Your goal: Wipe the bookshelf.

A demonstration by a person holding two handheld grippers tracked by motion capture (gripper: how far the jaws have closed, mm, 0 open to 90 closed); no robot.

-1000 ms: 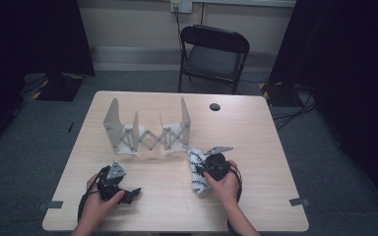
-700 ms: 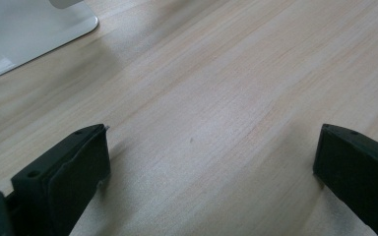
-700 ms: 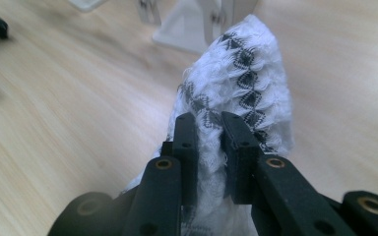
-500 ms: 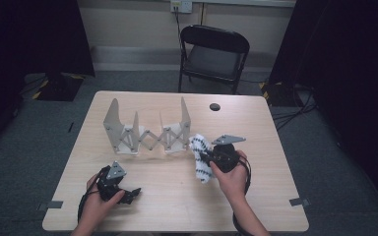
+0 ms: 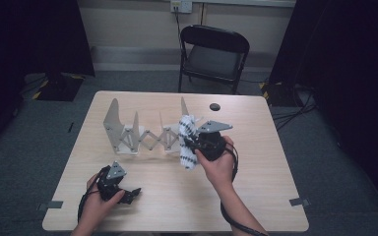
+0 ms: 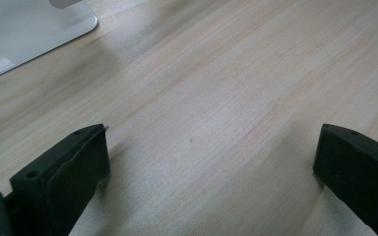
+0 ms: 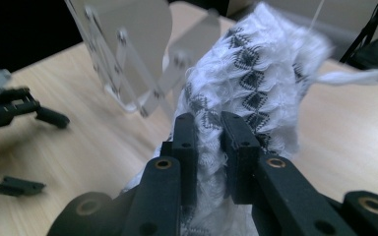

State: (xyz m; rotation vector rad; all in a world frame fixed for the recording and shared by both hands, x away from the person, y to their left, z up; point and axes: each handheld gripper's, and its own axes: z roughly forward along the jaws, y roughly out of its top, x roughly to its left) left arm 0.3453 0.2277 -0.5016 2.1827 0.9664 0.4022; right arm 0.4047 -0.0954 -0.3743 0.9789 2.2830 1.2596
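Note:
A white cloth with a black diamond pattern hangs in the air above the table, pinched by my right gripper, which is shut on it. In the right gripper view the two black jaws squeeze a fold of the cloth between them at my right gripper. A white folding rack stands on the table just behind and left of the cloth. My left gripper rests on the table near the front left, open, with bare wood between its fingers.
The wooden table has a small dark round spot at the back right. A black folding chair stands behind the table. Tape marks sit near the front corners. The rack's base shows beyond the left gripper.
My right gripper has risen from the table with the patterned cloth and moved back toward the rack. The left gripper has stayed where it was.

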